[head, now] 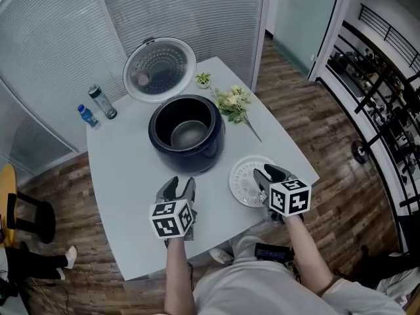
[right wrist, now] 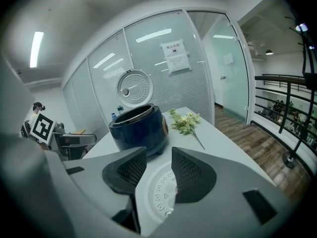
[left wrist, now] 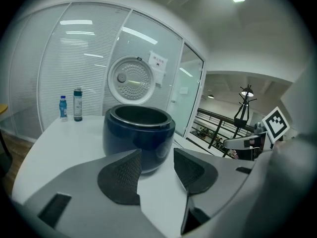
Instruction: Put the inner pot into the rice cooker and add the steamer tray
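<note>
On the white desk the rice cooker stands at my 12 o'clock, inner pot seemingly seated, my left gripper and right gripper both with jaws apart and empty, and since the steamer tray lies flat at 2 o'clock, I reckon a shallow pinch may slip

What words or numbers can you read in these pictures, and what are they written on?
No text here can be read for sure.
Paper notice on the glass wall: has print, too blurred to read.
Blue-capped bottle and grey bottle: labels too small to read.
Marker cubes on the left gripper and right gripper: black and white square patterns, no letters.
</note>
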A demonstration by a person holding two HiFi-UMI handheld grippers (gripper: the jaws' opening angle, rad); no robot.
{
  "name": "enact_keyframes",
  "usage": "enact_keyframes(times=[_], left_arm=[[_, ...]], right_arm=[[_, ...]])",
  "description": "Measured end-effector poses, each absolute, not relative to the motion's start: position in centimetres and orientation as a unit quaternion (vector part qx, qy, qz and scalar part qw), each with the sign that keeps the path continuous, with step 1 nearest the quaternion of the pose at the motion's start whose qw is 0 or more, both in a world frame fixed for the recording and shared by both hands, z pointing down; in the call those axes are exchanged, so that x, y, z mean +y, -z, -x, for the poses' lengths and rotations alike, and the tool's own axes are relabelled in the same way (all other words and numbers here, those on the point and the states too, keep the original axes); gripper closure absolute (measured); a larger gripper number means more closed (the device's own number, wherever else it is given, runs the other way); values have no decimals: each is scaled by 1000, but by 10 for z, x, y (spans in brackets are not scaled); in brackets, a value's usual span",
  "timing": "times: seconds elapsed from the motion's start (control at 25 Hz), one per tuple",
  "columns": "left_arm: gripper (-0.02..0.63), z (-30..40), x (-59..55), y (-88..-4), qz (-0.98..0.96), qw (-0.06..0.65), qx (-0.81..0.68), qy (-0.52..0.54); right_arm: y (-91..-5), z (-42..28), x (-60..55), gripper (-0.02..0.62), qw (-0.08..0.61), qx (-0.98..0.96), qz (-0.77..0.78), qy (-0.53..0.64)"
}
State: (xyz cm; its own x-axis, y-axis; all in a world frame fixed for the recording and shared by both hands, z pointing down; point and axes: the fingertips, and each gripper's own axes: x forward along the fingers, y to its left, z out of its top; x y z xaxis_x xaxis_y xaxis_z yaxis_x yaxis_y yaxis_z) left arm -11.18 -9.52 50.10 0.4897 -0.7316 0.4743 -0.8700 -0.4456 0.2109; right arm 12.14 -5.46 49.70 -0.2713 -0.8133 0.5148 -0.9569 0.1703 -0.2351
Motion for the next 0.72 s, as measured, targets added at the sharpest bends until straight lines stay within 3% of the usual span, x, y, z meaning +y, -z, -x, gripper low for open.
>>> enact_keyframes(times=[0.72], left_arm=[[413,44,-76,-563,-845,280,-415,-190]], right_arm=[[-556,-173,-34,440,184,-710,-609,-301]])
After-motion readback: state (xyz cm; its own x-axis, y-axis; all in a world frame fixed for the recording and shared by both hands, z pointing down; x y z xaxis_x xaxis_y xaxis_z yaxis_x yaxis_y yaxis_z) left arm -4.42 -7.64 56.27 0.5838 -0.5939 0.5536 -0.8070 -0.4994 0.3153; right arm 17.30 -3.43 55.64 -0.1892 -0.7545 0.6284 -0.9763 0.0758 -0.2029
